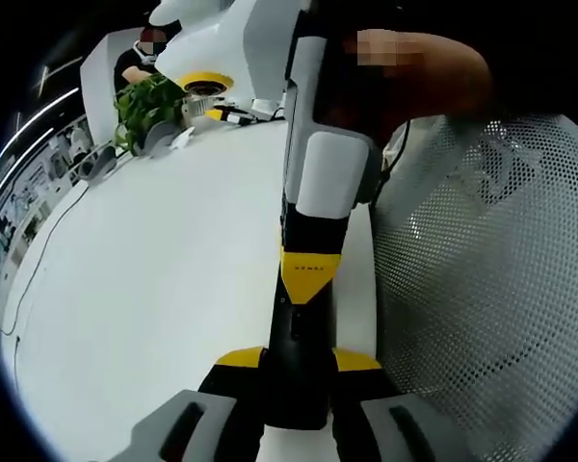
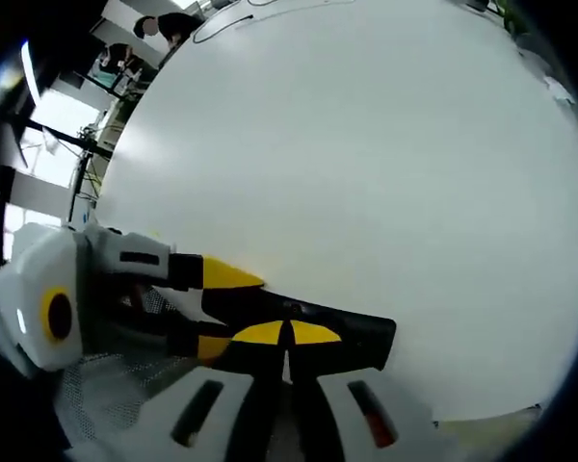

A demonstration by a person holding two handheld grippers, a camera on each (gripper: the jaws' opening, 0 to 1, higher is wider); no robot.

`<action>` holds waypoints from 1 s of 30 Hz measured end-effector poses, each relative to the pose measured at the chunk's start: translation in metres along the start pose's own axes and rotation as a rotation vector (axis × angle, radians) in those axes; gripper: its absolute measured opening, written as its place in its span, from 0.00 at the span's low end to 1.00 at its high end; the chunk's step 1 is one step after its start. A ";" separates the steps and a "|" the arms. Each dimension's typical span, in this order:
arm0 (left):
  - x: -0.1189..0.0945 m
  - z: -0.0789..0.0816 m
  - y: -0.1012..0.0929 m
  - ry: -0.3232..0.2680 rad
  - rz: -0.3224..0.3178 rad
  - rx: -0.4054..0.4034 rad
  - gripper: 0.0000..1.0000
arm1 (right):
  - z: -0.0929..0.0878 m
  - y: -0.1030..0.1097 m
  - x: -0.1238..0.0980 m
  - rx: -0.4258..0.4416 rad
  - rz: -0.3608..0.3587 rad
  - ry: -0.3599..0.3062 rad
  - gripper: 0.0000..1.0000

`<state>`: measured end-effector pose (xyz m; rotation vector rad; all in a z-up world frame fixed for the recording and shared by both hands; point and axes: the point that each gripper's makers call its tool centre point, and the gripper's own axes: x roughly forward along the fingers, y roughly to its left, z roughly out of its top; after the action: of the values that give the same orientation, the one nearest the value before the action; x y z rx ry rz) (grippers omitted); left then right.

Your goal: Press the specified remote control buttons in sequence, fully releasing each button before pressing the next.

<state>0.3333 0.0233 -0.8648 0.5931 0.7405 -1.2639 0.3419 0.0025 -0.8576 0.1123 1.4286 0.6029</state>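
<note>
A black remote control (image 1: 294, 385) is clamped between my left gripper's (image 1: 297, 361) yellow-tipped jaws and held above the white table (image 1: 173, 269). My right gripper (image 1: 308, 274) comes down from above with its jaws shut together, their yellow tips resting on the remote's far end. In the right gripper view, that gripper (image 2: 289, 334) has its closed tips on the black remote (image 2: 361, 337). The left gripper (image 2: 222, 308) reaches in from the left and grips the remote on both sides. The buttons are hidden.
A white mesh chair back (image 1: 482, 289) stands at the right. At the table's far end are a green plant (image 1: 149, 101), a yellow tape roll (image 1: 207, 82) and small items. A thin cable (image 1: 39, 260) runs along the left edge. A hand (image 1: 414, 67) holds the right gripper.
</note>
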 end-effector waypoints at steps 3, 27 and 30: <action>0.000 0.000 0.000 -0.003 -0.003 0.002 0.25 | -0.001 0.000 0.000 -0.002 0.002 -0.001 0.00; 0.001 0.001 0.000 -0.015 -0.006 -0.003 0.25 | -0.016 0.002 0.001 0.013 0.011 0.093 0.00; 0.001 0.002 0.000 -0.016 -0.003 -0.007 0.25 | -0.015 0.002 0.001 -0.008 0.007 0.082 0.00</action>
<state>0.3335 0.0214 -0.8648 0.5759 0.7328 -1.2672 0.3267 0.0003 -0.8603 0.0875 1.5053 0.6248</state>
